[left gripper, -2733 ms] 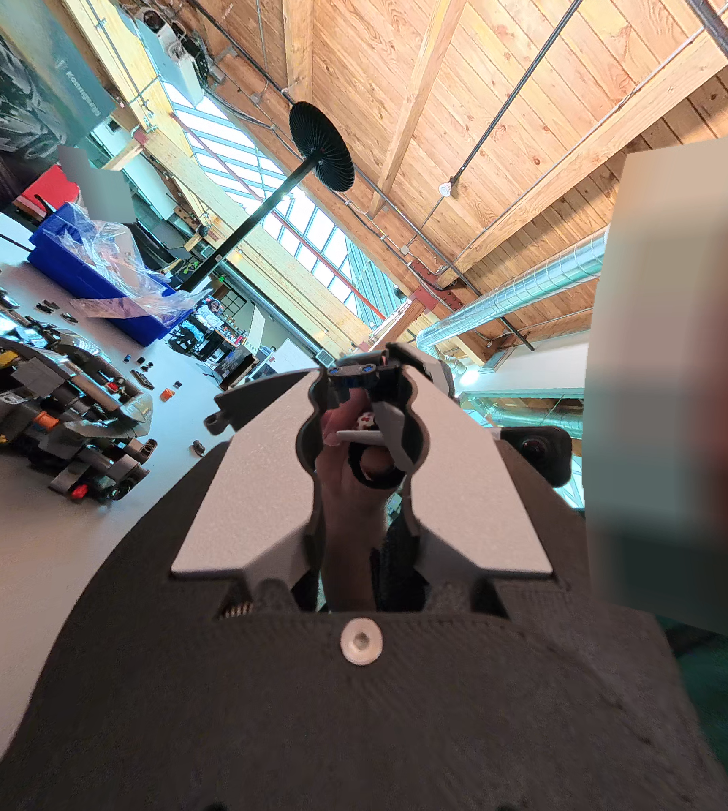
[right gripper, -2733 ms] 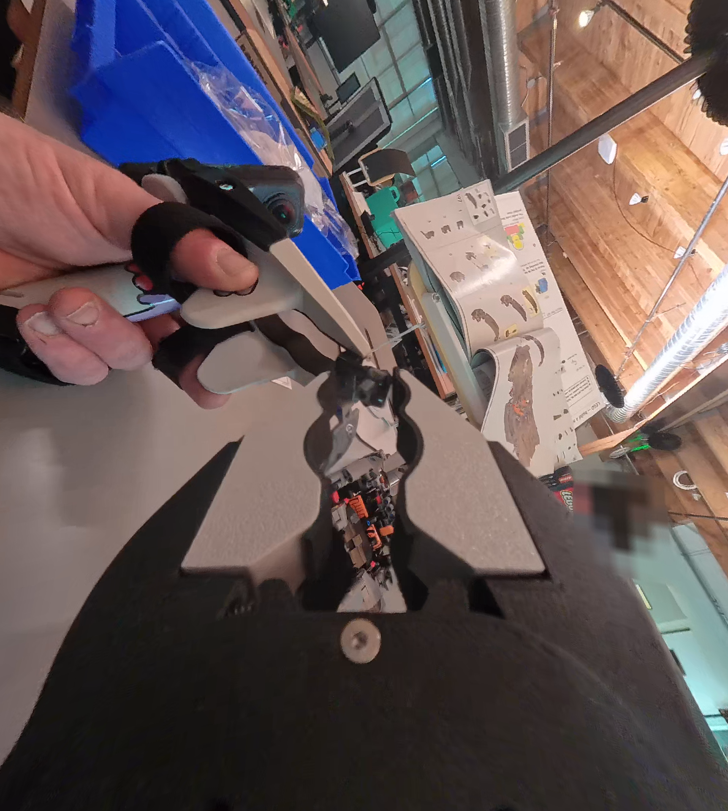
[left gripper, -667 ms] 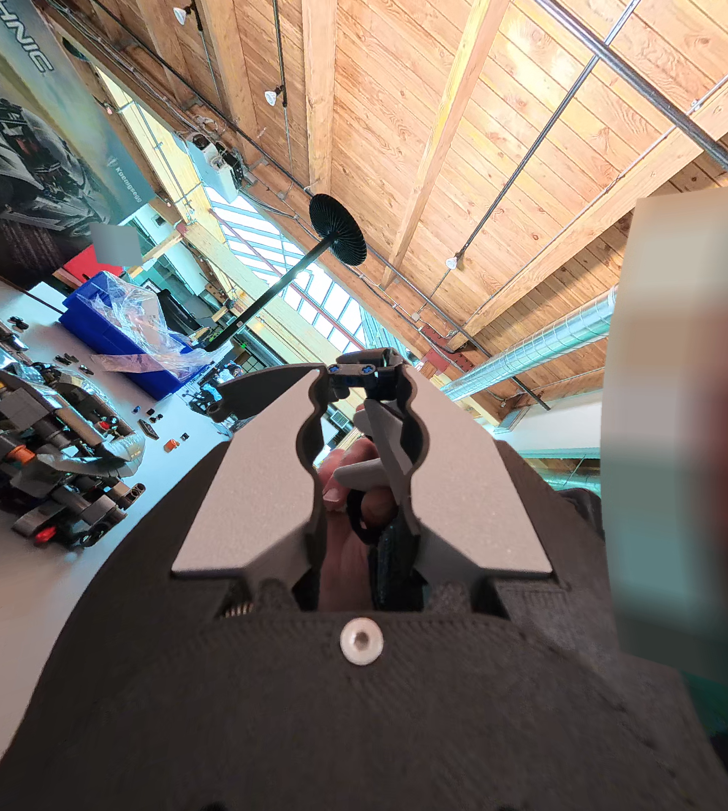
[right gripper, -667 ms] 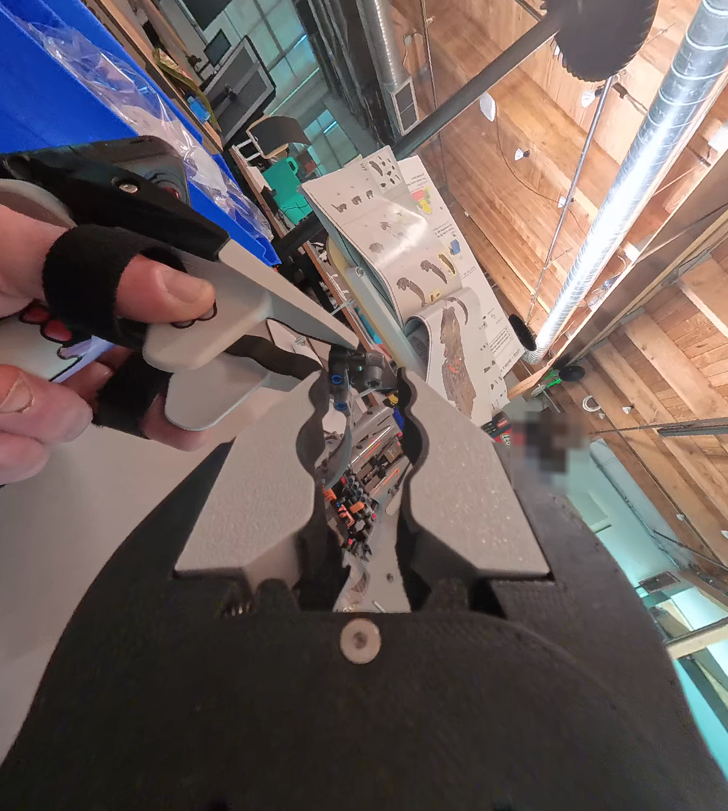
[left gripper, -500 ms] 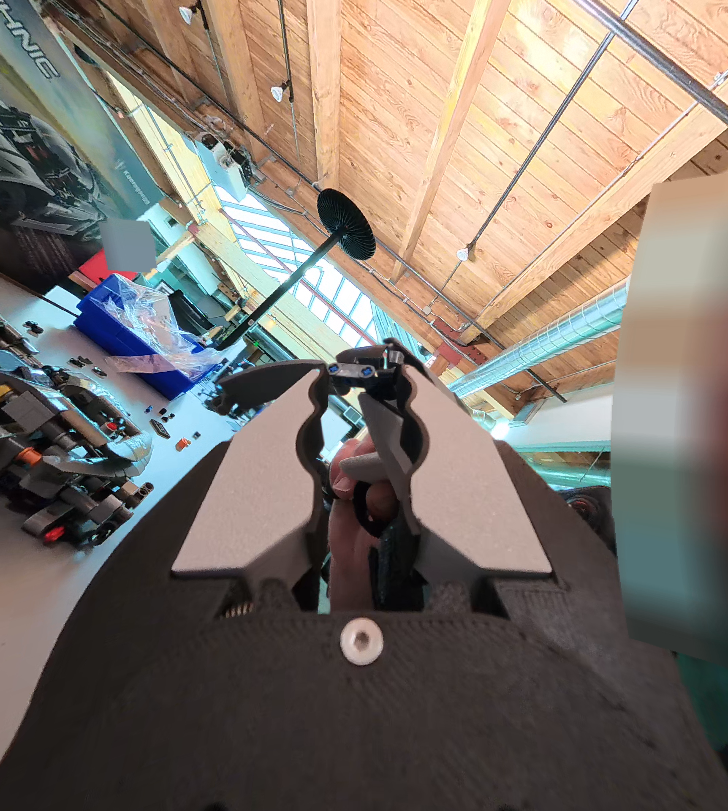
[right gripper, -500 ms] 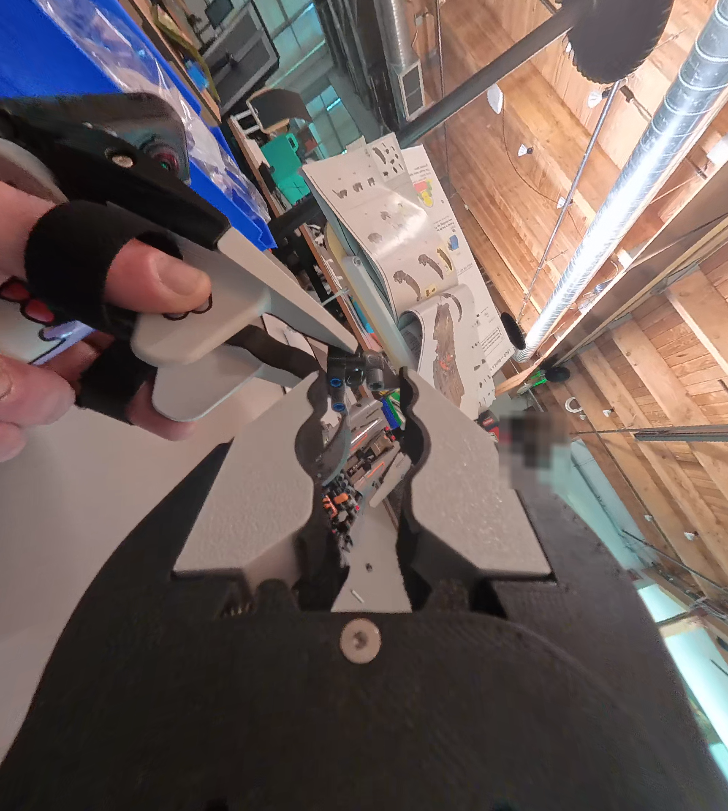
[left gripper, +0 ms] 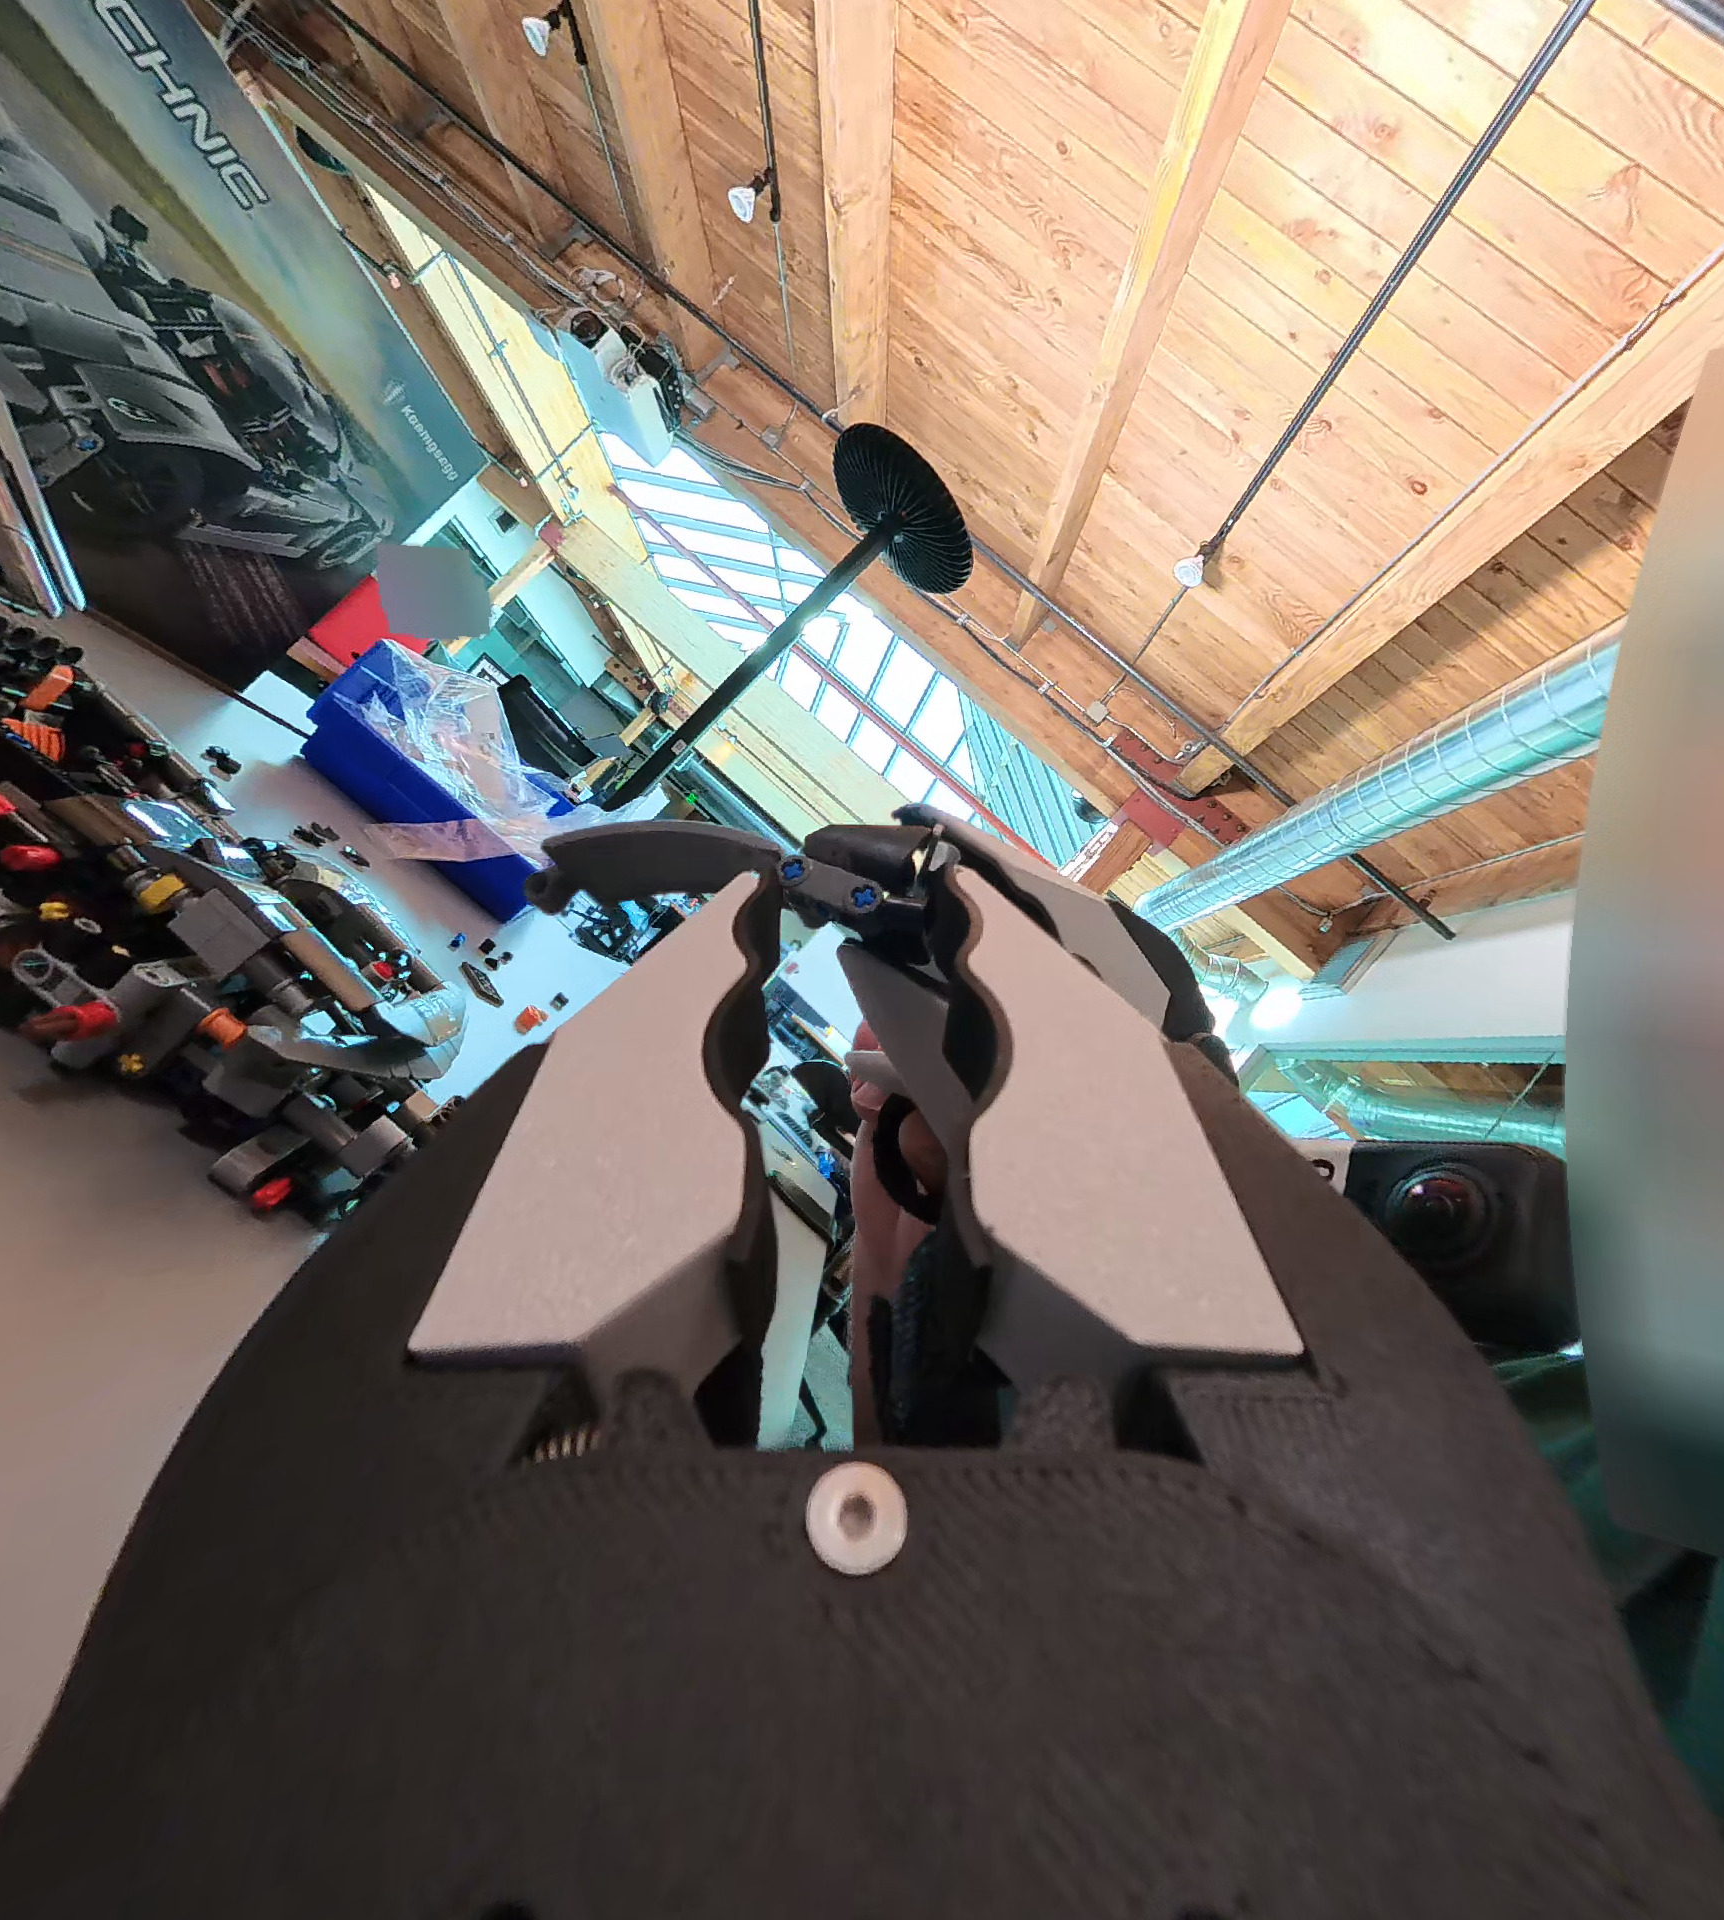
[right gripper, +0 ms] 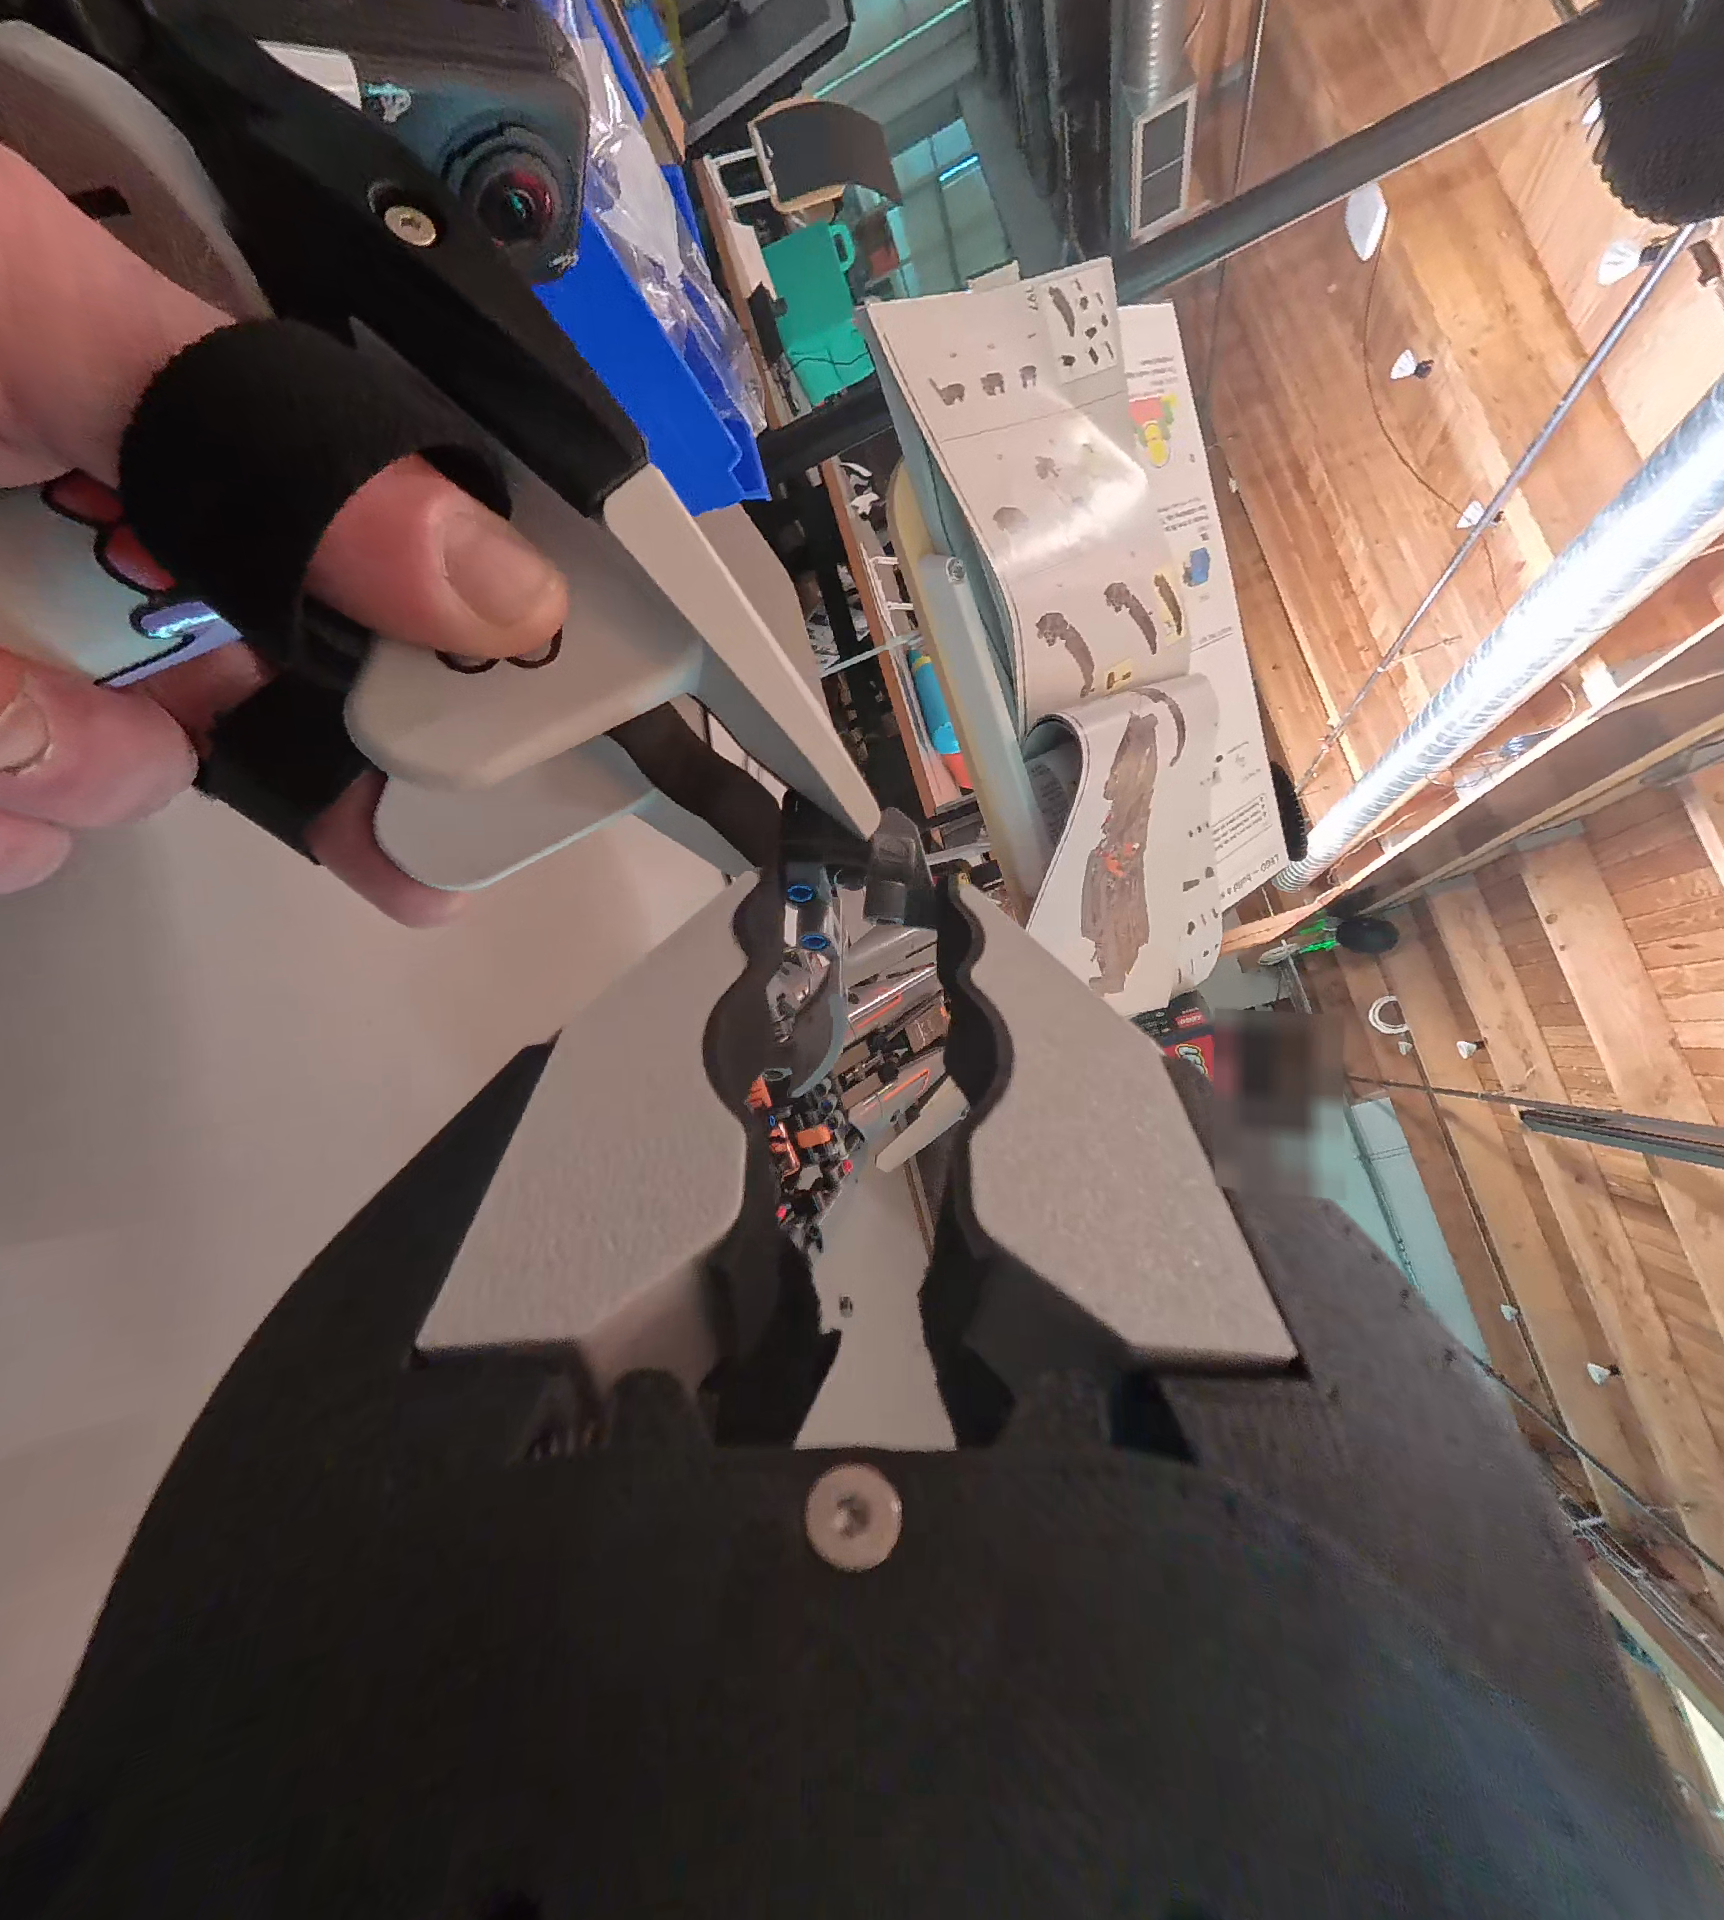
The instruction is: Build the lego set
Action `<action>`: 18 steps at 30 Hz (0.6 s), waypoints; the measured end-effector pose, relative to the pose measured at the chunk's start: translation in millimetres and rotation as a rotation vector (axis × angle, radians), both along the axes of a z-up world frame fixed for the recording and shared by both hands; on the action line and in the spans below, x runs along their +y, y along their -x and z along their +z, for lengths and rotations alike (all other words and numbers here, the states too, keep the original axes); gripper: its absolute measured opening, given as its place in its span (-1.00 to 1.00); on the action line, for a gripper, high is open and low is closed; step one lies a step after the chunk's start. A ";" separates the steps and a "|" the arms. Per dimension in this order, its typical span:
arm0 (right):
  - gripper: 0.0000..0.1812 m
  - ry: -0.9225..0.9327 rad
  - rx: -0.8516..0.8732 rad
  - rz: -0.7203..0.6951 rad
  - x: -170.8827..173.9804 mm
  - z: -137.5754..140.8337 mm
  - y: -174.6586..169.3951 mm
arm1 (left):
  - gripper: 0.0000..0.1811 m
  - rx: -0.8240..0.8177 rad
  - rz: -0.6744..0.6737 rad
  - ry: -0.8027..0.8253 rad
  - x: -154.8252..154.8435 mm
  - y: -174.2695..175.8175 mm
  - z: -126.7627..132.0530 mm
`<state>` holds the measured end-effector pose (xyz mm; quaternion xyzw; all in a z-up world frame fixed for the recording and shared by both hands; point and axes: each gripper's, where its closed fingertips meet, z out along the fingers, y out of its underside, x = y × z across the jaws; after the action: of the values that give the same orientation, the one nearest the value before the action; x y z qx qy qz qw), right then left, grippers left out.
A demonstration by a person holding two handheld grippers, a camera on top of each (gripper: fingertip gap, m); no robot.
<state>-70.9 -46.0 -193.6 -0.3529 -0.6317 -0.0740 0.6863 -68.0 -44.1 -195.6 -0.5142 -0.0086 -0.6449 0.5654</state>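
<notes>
Both grippers met tip to tip in the air above the grey table (left gripper: 27, 1195), well apart from the half-built car model (left gripper: 214, 987). The left gripper (left gripper: 842, 904) was clenched on a small black piece with blue pins (left gripper: 837, 888); its long axis lay across the jaws, and a curved grey panel (left gripper: 650, 857) reached out to the left. The right gripper (right gripper: 853, 904) pinched the same piece (right gripper: 894, 868) from the other side. Compared with 0.5 s ago, the left gripper had tilted, so the model showed larger.

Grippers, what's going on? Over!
Left gripper and right gripper both shut on small black lego assembly, held midair. Car model on table. Nothing blocking.
</notes>
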 end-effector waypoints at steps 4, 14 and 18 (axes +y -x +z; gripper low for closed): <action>-0.71 -0.001 -0.031 -0.010 2.6 -4.4 1.0 | -0.70 0.011 0.005 0.021 2.2 1.0 -3.7; -0.71 0.068 -0.033 -0.007 6.8 -10.4 2.3 | -0.69 0.112 0.064 0.004 4.7 2.7 -6.8; -0.70 0.110 -0.005 0.008 5.5 -11.7 0.8 | -0.64 0.165 0.038 -0.007 2.7 -0.7 -8.6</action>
<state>-71.7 -40.4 -205.3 -0.3873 -0.6378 -0.0372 0.6647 -67.3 -41.3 -204.2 -0.5633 0.0304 -0.5895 0.5782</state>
